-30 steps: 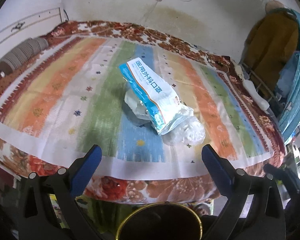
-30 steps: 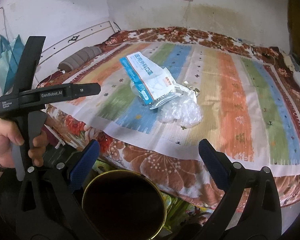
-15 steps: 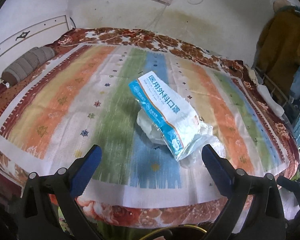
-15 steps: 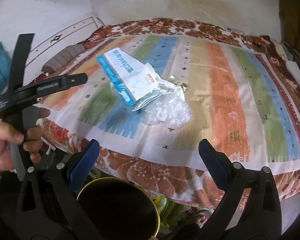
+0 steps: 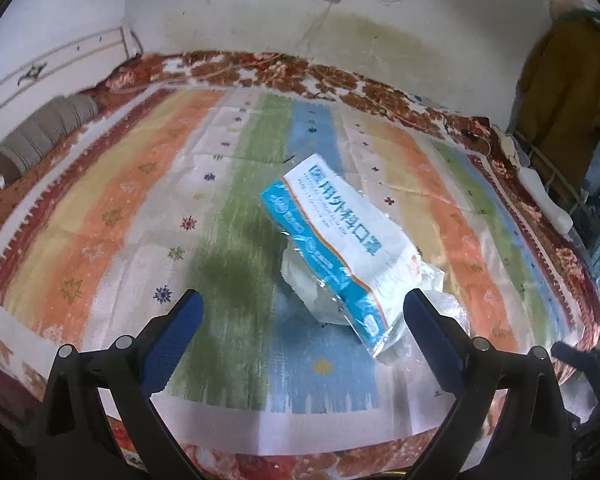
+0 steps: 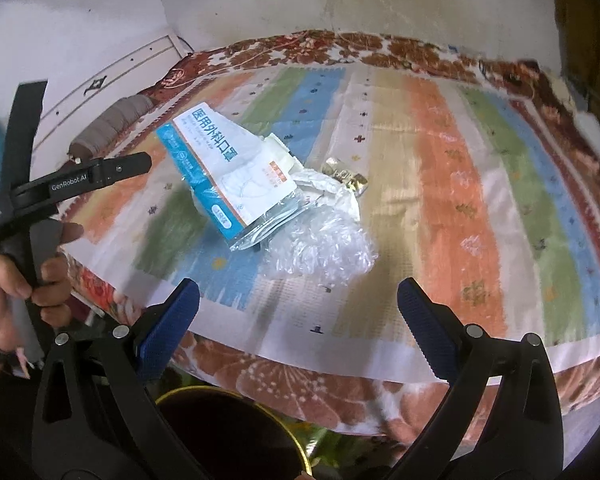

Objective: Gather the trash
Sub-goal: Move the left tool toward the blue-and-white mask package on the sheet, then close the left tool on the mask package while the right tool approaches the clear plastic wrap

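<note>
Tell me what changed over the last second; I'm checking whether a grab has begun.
Both grippers moved in toward the trash. The left gripper advanced over the striped blanket; the blue-and-white plastic mask package now lies near its right finger. The right gripper edged closer too. Nothing gripped; both open. The package and crumpled clear plastic stayed put.

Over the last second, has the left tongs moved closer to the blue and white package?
Yes. The left tongs has advanced over the bed's edge toward the blue and white package; its right finger now overlaps the crumpled plastic beside it.

Striped bedspread under a mask packet, crumpled clear plastic, and foil wrapper.
</note>
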### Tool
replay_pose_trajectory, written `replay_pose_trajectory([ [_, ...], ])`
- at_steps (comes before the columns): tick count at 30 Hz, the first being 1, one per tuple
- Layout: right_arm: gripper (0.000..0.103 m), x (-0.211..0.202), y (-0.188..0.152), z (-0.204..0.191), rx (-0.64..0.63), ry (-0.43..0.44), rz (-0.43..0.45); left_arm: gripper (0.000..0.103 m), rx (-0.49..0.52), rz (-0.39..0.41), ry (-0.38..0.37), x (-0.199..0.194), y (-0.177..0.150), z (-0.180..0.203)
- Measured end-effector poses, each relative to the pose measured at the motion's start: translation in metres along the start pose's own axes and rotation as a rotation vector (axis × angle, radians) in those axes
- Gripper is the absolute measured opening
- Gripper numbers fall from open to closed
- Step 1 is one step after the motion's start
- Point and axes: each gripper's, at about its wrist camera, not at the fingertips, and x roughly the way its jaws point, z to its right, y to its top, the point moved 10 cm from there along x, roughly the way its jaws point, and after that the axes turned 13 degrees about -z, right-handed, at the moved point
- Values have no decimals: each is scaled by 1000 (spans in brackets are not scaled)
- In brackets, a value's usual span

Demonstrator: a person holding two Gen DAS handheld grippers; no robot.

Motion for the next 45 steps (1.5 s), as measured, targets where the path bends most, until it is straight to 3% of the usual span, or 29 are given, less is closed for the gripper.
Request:
replay_pose_trajectory([
  [4,94,16,5,8,3,-34,-31,97,-84,-37,-77,13,8,-13],
  [11,94,42,18,23,12,-67,-49,95,-122,9,-119,21,33,-24],
  [20,94,70,33,30,23,-30,-67,84,-102,10,-171,36,49,-14],
  [25,89,85,38,33,24,-33,-93,72,-53,23,-131,44,52,-10],
  [29,80,97,38,37,35,-17,-122,66,-40,31,-140,46,54,-10],
  [35,63,116,34,35,39,8,-178,48,-62,11,-153,50,53,-11],
  [37,53,122,30,34,30,4,-194,35,-67,11,-154,50,52,-10],
  [41,39,120,29,30,21,21,-193,22,-58,10,-185,47,51,-5],
  [43,28,120,29,30,18,17,-194,7,-61,4,-212,47,50,-2],
  [45,17,120,29,29,11,9,-200,3,-80,0,-250,45,50,0],
])
